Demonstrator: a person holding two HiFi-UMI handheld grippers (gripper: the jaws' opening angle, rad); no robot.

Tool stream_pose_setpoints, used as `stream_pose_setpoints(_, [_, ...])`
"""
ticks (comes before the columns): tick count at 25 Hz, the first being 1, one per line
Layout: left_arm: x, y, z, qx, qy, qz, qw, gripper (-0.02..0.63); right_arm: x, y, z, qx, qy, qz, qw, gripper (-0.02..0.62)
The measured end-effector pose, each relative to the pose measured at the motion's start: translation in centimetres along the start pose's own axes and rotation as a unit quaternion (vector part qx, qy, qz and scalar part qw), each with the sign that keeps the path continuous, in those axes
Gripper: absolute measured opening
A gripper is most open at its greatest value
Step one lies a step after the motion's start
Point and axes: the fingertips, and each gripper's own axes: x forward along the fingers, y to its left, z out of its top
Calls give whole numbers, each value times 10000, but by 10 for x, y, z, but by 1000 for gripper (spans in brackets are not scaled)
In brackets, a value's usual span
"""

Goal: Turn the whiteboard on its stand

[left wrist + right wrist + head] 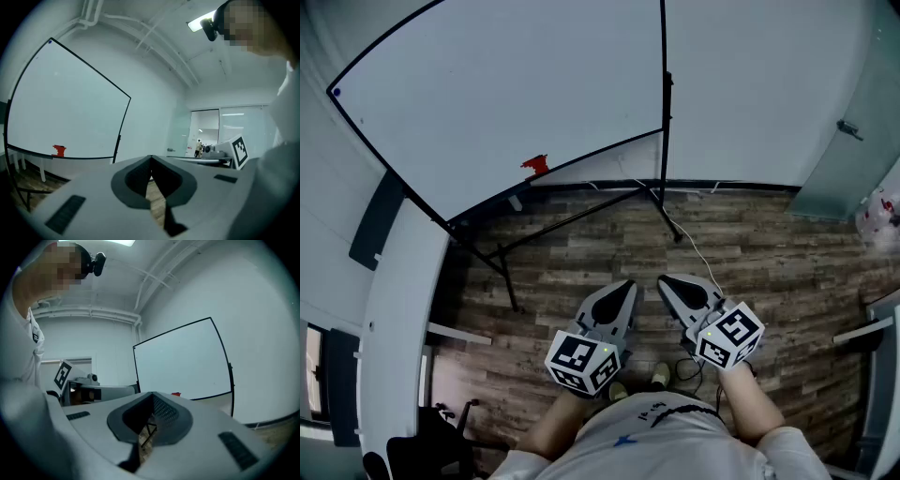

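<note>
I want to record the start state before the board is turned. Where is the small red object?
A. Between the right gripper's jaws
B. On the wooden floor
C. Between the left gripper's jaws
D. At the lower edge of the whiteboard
D: the small red object sits at the lower edge of the whiteboard, above the floor.

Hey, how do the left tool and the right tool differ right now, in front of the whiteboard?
The left tool angles toward the right, while the right tool angles toward the left, so their tips converge. The right tool slants more sharply sideways than the left tool, which points more nearly straight ahead. Shared: both are shut, empty, and well short of the whiteboard.
</note>
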Motion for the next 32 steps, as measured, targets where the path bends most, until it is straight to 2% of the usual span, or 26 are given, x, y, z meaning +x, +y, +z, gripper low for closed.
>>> stream_pose_setpoints(7, [10,-6,-4,-68,5,-128,9999,3,-5,-9,1,88,-26,-3,10000,5])
stream_pose_setpoints(12, [17,-11,1,-237,-312,-332,9987,3,-15,-23,7,529,-266,171,9981,5])
stream_pose_setpoints(16, [35,-9,-4,-335,-213,-367,9985,3,-21,-37,14,666,-500,376,9958,6])
stream_pose_setpoints(20, [53,-2,-9,-454,-102,-184,9987,3,-34,-64,16,792,-599,332,9945,6])
stream_pose_setpoints(27, [93,-12,-25,-531,78,-67,9985,3,-53,-98,21,721,-707,462,9938,6])
stream_pose_setpoints(32, [124,-26,-31,-411,247,-120,9988,3,-58,-120,16,927,-707,467,9921,6])
